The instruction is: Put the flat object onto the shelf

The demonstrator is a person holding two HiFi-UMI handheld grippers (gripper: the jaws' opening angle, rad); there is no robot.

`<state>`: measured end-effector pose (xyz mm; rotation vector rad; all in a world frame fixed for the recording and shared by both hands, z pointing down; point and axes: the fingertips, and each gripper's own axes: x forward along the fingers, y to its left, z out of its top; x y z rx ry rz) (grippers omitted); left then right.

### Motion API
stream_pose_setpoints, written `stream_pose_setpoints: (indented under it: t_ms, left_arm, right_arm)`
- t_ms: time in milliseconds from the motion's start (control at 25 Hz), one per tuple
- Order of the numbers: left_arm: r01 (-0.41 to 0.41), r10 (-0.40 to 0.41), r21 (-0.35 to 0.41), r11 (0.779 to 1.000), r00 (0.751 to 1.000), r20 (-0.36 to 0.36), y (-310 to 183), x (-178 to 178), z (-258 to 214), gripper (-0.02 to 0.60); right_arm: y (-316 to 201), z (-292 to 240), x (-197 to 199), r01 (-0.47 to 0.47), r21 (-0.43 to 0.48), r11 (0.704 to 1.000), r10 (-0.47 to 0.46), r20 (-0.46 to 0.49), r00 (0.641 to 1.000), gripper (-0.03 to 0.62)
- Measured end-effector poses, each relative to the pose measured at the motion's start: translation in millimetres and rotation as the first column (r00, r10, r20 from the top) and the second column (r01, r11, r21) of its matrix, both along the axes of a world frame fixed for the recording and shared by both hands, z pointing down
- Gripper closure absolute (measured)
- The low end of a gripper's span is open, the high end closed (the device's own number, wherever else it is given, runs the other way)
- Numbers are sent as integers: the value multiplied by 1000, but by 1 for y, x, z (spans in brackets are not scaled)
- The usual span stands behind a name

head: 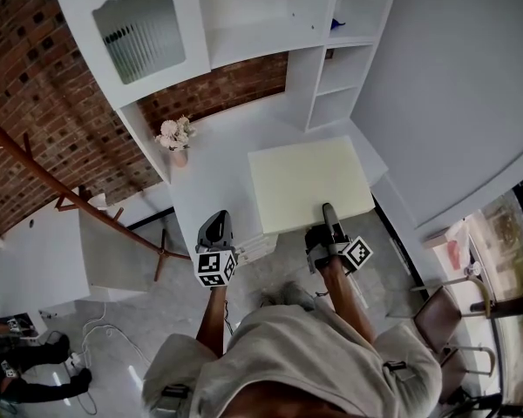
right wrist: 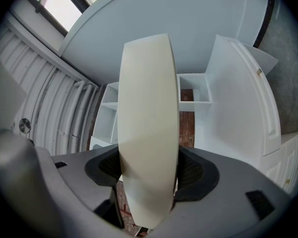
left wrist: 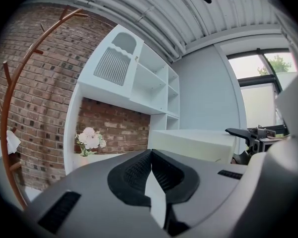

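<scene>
The flat object (head: 309, 184) is a thick cream-white panel, held level over the white desk surface (head: 227, 146) of the shelf unit (head: 261, 11). My right gripper (head: 329, 220) is shut on the panel's near edge. In the right gripper view the panel (right wrist: 148, 108) stands edge-on between the pads of that gripper (right wrist: 148, 171), and the shelf compartments (right wrist: 193, 88) lie behind it. My left gripper (head: 216, 232) hangs left of the panel, apart from it, shut and empty. In the left gripper view its jaws (left wrist: 150, 156) meet at the tips, and the panel (left wrist: 188, 143) and right gripper (left wrist: 253, 135) show to the right.
A vase of pale flowers (head: 176, 138) stands on the desk surface at the left, against the brick wall (head: 35, 77). Small cubbies (head: 336, 81) rise at the right. A wooden coat stand (head: 44, 177) and a white cabinet (head: 35, 264) stand left, a chair (head: 458, 316) at lower right.
</scene>
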<state>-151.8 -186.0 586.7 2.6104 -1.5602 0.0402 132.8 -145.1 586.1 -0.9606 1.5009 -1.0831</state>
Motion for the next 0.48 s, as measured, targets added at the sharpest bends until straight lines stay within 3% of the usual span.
stream_pose_setpoints:
  t_ms: [480]
  left_arm:
    - [40,-39,-24,999,999,11,-48,17,4,566]
  right_arm:
    - [-59,-2,16,55,-2,998,-55,2,998,292]
